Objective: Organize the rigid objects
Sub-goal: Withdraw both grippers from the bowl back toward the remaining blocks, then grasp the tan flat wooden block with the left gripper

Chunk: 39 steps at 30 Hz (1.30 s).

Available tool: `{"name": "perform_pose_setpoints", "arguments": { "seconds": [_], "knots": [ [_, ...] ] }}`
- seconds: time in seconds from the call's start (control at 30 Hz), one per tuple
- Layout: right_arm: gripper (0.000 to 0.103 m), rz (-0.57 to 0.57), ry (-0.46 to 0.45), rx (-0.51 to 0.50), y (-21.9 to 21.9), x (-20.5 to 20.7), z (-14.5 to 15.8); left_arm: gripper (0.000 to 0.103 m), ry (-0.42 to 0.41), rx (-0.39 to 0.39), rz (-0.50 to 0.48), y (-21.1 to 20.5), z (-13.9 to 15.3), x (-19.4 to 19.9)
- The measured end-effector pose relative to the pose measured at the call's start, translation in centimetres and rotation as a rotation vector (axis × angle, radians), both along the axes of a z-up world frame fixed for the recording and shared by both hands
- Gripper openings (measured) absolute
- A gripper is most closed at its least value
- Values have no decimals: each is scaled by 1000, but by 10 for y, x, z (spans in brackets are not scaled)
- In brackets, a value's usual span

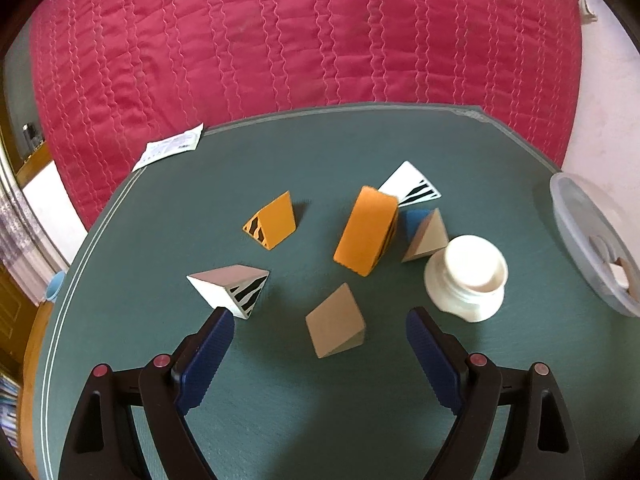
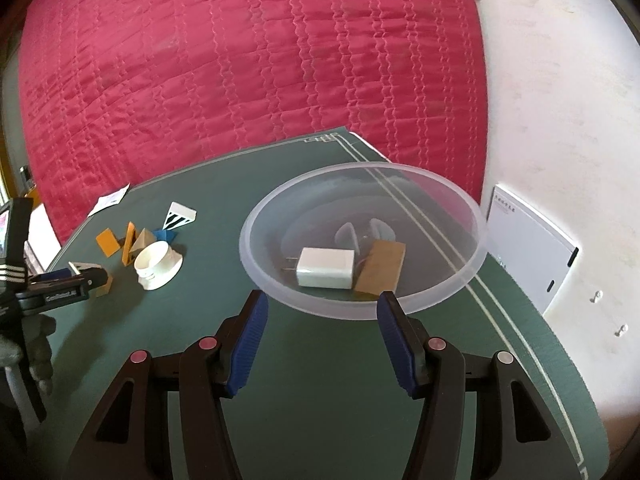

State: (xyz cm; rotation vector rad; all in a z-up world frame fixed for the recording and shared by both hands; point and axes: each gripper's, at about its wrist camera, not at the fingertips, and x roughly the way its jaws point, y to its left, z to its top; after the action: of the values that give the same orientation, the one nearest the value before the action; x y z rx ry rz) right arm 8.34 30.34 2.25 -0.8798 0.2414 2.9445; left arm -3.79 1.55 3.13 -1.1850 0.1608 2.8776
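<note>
Several wedge blocks lie on the green mat (image 1: pixel 280 420). A plain tan wedge (image 1: pixel 336 326) sits just ahead between the fingertips of my left gripper (image 1: pixel 320 315), which is open and not touching it. Around it lie a white zebra-striped wedge (image 1: pixel 230 288), an orange striped wedge (image 1: pixel 272 222), a big orange block (image 1: pixel 366 230), a blue and tan wedge (image 1: pixel 426 234) and a white round cap (image 1: pixel 466 276). My right gripper (image 2: pixel 323 299) is open and empty at the near rim of a clear bowl (image 2: pixel 460 204). The bowl holds a white charger (image 2: pixel 326 268) and a tan block (image 2: pixel 380 272).
A red quilt (image 1: pixel 300 40) lies behind the table. A paper slip (image 1: pixel 172 148) rests at the mat's far left corner. A white flat box (image 2: pixel 528 248) leans to the right of the bowl. The left gripper (image 2: pixel 80 282) and a gloved hand (image 2: pixel 36 344) show in the right wrist view.
</note>
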Motion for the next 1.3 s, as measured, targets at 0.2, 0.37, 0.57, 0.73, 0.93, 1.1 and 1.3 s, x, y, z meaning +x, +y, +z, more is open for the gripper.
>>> {"name": "perform_pose_setpoints", "arguments": {
  "seconds": [0.2,0.37,0.57,0.73,0.93,1.1,1.3],
  "knots": [
    [58,8,-7,2,-3,-1,0,90,-32,-3,-13,-15,-7,0],
    [58,9,-11,3,-3,-2,0,90,-57,24,-30,-27,-14,4],
    [58,25,-14,12,-10,-1,-1,84,-77,32,-34,-28,-17,-2],
    [58,56,-15,27,-23,0,-1,74,-80,29,-61,-23,-17,-9],
    [58,100,-34,22,-40,-1,-3,55,-73,41,-96,-19,-16,-18],
    [58,160,-57,16,-58,-4,-5,49,-69,63,-103,-20,-17,-19],
    [58,239,-100,-20,-81,-17,-6,33,-63,80,-96,-18,-16,-16]
  ]
}}
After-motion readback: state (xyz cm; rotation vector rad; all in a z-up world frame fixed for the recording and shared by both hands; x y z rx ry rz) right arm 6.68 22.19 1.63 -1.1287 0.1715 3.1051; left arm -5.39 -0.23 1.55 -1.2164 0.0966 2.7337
